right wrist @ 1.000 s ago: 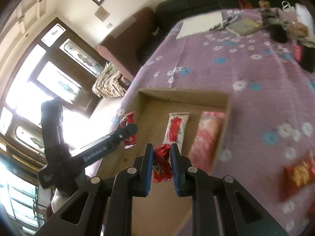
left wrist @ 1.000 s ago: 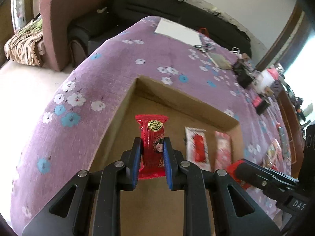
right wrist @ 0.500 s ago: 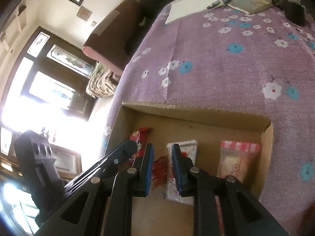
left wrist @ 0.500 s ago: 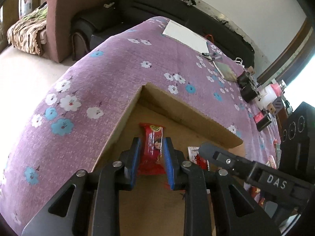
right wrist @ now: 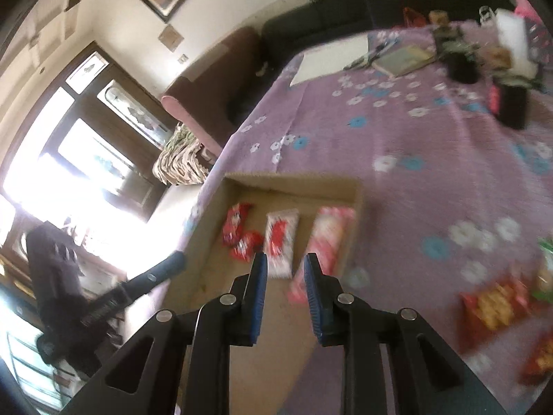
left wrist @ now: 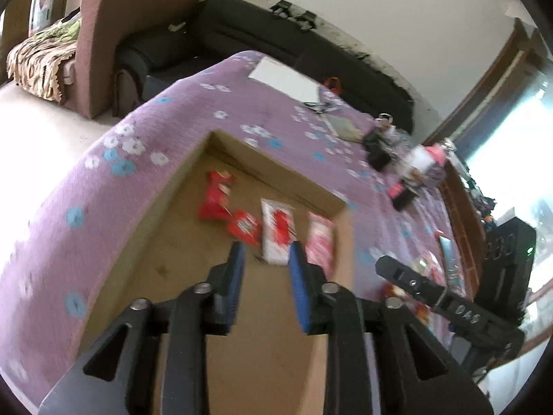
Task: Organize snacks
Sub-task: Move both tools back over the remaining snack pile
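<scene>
Purple floral cloth [left wrist: 193, 128], cardboard box [left wrist: 276, 173], four packets inside, grippers parted

Purple floral tabletop [left wrist: 193, 110]; white sheet [left wrist: 285, 81], maybe a notebook [right wrist: 402, 59]; black sofa [left wrist: 242, 31], pink armchair [left wrist: 114, 27].

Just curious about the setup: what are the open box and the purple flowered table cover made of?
The box looks like plain brown corrugated cardboard, matte, with raw-cut wall edges. The table cover looks like soft woven or fleecy fabric, matte, draping over the table edge; blur hides the weave.
</scene>
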Tool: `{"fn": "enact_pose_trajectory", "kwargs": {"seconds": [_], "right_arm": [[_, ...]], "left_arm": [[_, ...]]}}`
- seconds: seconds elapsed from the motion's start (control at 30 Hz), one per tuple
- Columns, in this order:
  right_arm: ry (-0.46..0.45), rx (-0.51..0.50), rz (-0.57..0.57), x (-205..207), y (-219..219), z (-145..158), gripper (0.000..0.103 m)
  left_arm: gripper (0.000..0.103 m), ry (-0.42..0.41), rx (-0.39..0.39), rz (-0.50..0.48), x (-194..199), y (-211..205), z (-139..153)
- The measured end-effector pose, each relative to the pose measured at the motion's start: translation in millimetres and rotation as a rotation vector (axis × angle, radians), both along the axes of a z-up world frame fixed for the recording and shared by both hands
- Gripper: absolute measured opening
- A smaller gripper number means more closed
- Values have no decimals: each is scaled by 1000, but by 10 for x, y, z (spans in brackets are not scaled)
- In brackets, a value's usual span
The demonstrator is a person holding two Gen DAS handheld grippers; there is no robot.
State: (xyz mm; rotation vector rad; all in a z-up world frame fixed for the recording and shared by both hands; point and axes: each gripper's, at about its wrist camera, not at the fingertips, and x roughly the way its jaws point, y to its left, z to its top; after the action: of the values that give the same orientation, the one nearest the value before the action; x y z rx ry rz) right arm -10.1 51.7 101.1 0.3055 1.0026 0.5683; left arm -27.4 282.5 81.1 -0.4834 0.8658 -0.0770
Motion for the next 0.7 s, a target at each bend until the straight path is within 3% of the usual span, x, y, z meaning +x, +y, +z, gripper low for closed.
{"fn": "enact_pose_trajectory", "kwargs": {"seconds": [0.07, 0.27, 0.5, 0.7], "right_arm": [[-50, -31, 2, -256, -195, 49, 30], [-117, -62, -69, -792, -887, 70, 31], [-134, -36, -214, -1172, -1681, 58, 31], [-132, -10, -290, -1409, -2082, 30, 33]], "left_arm": [[48, -26, -36, -16, -210, -151, 72], [49, -88, -77, -95, -631, -676, 238], [50, -77, -84, -141, -860, -1165, 196], [50, -60, -78, -179, -967, -1350, 195]]}}
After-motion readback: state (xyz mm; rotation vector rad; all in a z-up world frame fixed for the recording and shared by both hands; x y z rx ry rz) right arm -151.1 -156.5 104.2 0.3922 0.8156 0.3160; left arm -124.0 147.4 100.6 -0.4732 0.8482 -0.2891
